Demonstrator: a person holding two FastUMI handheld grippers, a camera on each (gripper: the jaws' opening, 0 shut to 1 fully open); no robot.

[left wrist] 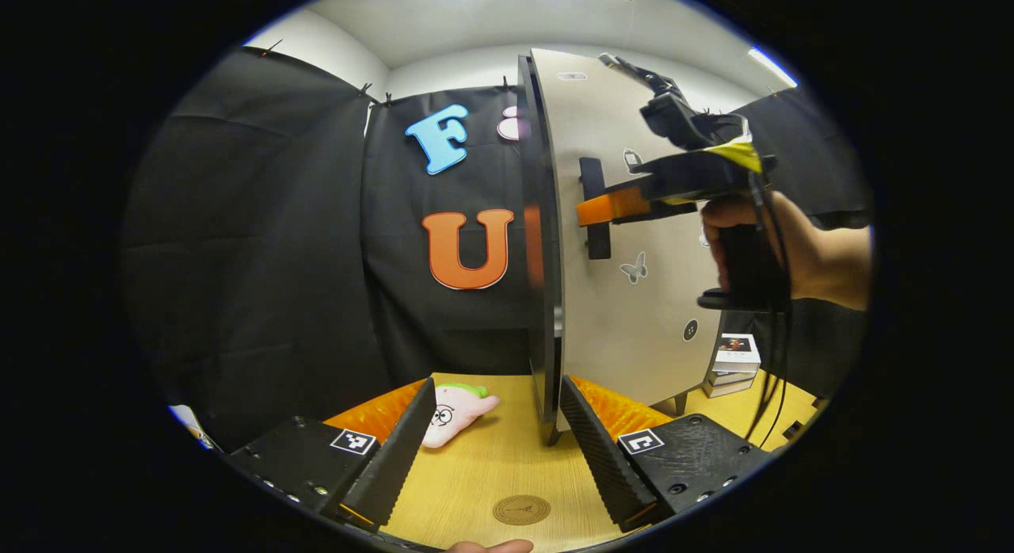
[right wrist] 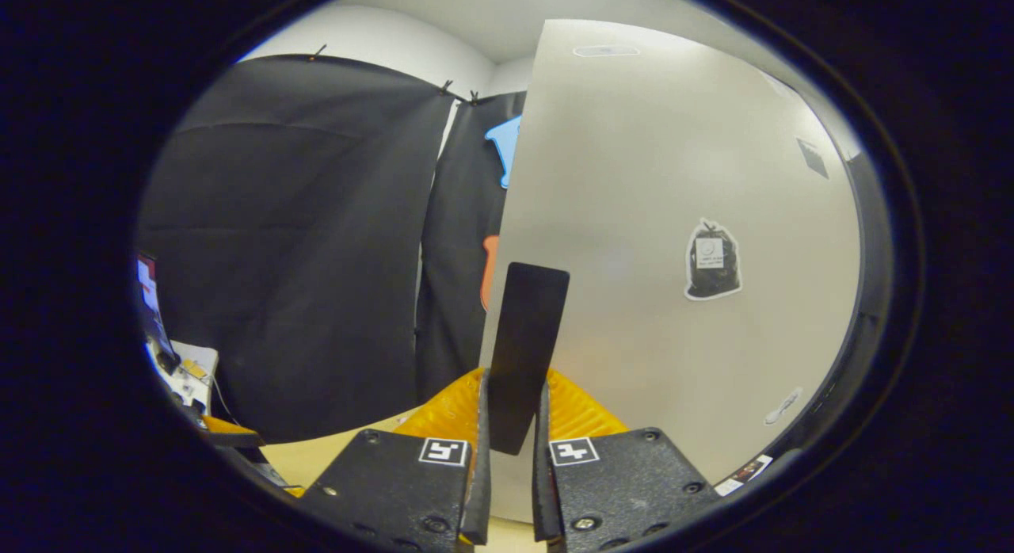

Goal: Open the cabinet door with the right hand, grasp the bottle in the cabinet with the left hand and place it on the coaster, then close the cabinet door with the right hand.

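Tabletop (left wrist: 491,466) holds coaster (left wrist: 521,509), plush (left wrist: 455,410); right tongs (right wrist: 511,458) clamp door handle (right wrist: 523,347); left tongs (left wrist: 491,450) gape, empty.

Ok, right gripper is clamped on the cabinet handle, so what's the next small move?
Probably pull the door handle outward with the right gripper to swing the cabinet door wider; it looks only partly open, and the left gripper waits open over the table.
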